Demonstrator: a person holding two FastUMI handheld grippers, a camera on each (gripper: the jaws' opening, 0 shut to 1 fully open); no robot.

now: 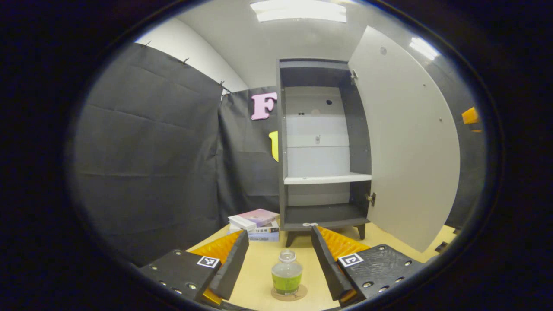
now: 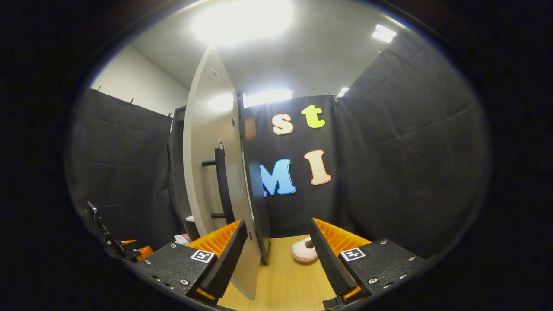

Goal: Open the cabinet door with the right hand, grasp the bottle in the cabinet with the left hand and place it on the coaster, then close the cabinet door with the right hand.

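At the bottom centre of the left gripper view, our left gripper (image 1: 280, 259) hangs spread wide and empty, the bottle (image 1: 287, 273) standing upright on the coaster (image 1: 288, 294) between its fingers; we judge it set down and released. Its green label is too small to read. Behind, the cabinet (image 1: 322, 142) stands open. In the right gripper view, our right gripper (image 2: 278, 255) gapes beside the door (image 2: 216, 172), near its handle (image 2: 222, 183), likely to close it.
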